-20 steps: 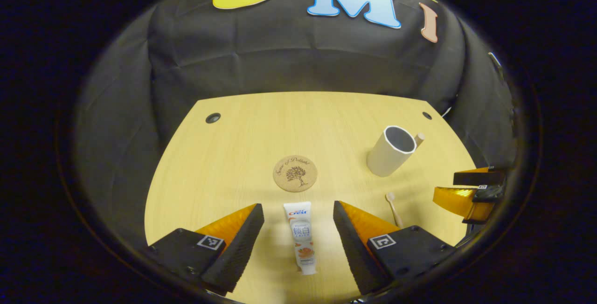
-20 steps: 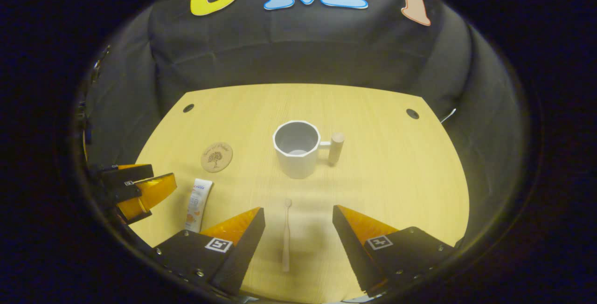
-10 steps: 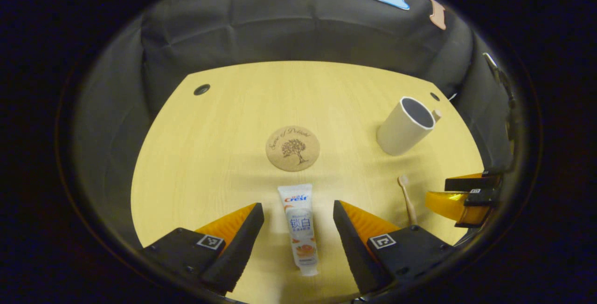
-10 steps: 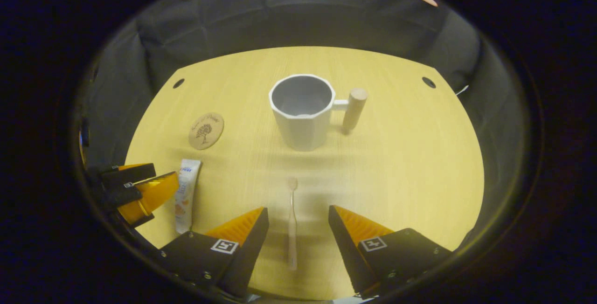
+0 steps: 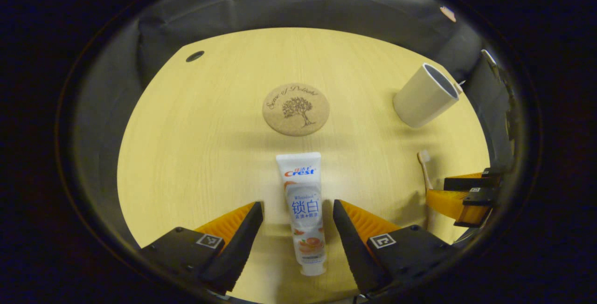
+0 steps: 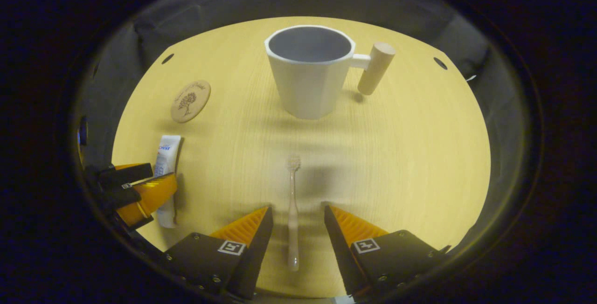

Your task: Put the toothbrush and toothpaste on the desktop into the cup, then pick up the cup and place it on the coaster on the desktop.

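Two grasps are set up at once, one per hand, and each turns on the same relation: the thing lies lengthwise in the gap between the fingers, its long axis running along the gripper's own forward line.

In the left gripper view, the left gripper (image 5: 297, 229) straddles the toothpaste tube (image 5: 303, 210), which lies flat on the worktop (image 5: 196, 136) with its cap end toward the camera and its crimped end pointing at the cork coaster (image 5: 295, 109) just beyond. The fingers stand apart with a gap on each side of the tube; neither appears to touch it, and the gripper holds nothing.

In the right gripper view, the right gripper (image 6: 295, 231) straddles the toothbrush (image 6: 292, 210) in the same way: handle end nearest the camera, bristle head pointing toward the white cup (image 6: 308, 68), which stands upright farther ahead with its wooden handle (image 6: 376, 67) off to the right. These fingers are also apart, clear of the thin handle on both sides and empty.

Each hand is plainly the nearer one to its own item. Judging from this, closing across the short axis is what comes next; the toothbrush, being thin and low on the worktop, likely needs the fingertips right down at the surface. How high either gripper sits above the worktop cannot be told for certain.
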`<control>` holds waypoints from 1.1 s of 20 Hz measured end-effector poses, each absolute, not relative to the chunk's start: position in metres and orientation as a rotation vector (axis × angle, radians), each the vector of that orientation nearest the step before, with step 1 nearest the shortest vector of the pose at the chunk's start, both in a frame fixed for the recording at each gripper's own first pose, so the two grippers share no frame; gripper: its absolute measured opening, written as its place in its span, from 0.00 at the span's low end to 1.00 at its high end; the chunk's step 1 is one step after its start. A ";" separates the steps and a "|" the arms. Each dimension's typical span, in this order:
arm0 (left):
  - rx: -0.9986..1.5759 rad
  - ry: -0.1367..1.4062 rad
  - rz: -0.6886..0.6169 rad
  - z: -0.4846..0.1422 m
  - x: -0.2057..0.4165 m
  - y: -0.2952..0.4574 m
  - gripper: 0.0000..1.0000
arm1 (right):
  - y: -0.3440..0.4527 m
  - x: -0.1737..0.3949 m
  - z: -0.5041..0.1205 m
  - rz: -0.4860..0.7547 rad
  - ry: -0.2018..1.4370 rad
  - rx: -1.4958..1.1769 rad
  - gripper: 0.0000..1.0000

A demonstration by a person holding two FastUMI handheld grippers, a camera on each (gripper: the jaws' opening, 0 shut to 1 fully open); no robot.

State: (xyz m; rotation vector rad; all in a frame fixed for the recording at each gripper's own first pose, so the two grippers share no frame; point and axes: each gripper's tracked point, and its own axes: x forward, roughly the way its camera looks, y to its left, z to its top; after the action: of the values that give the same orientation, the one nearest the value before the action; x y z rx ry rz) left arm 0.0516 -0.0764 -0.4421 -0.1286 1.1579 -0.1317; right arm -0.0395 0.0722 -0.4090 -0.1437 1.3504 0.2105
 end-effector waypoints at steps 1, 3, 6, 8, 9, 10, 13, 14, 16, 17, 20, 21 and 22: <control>-0.130 1.164 -0.129 -0.446 0.051 -0.078 0.98 | 0.072 -0.040 -0.410 0.212 1.355 -0.146 0.68; -0.108 1.174 -0.113 -0.450 0.048 -0.073 0.98 | 0.074 -0.043 -0.413 0.215 1.369 -0.150 0.68; -0.078 1.168 -0.110 -0.451 0.049 -0.071 0.95 | 0.071 -0.043 -0.419 0.205 1.376 -0.177 0.68; -0.082 1.161 -0.105 -0.451 0.048 -0.071 0.95 | 0.072 -0.043 -0.419 0.201 1.369 -0.179 0.60; -0.084 1.159 -0.100 -0.451 0.048 -0.071 0.96 | 0.072 -0.044 -0.418 0.204 1.374 -0.179 0.57; -0.082 1.153 -0.094 -0.450 0.049 -0.071 0.94 | 0.071 -0.044 -0.420 0.206 1.379 -0.180 0.57; -0.091 1.143 -0.083 -0.452 0.051 -0.069 0.83 | 0.067 -0.044 -0.413 0.202 1.381 -0.196 0.57; -0.093 1.142 -0.076 -0.449 0.052 -0.067 0.57 | 0.066 -0.044 -0.428 0.184 1.390 -0.181 0.36; -0.091 1.138 -0.075 -0.454 0.051 -0.073 0.57 | 0.065 -0.048 -0.420 0.180 1.404 -0.175 0.16; -0.093 1.146 -0.074 -0.449 0.052 -0.072 0.45 | 0.065 -0.048 -0.419 0.178 1.406 -0.172 0.16; -0.093 1.146 -0.060 -0.451 0.054 -0.073 0.37 | 0.067 -0.044 -0.425 0.166 1.391 -0.138 0.04; -0.088 1.148 -0.059 -0.449 0.053 -0.073 0.28 | 0.066 -0.043 -0.416 0.159 1.395 -0.129 0.03; -0.084 1.154 -0.060 -0.451 0.053 -0.074 0.28 | 0.067 -0.044 -0.419 0.155 1.406 -0.122 0.03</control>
State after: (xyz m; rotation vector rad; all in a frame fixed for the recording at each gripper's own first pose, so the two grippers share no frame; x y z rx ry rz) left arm 0.0531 -0.0742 -0.4508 -0.0843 1.1543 -0.0604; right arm -0.0444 0.0673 -0.4186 -0.1219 1.4057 0.1555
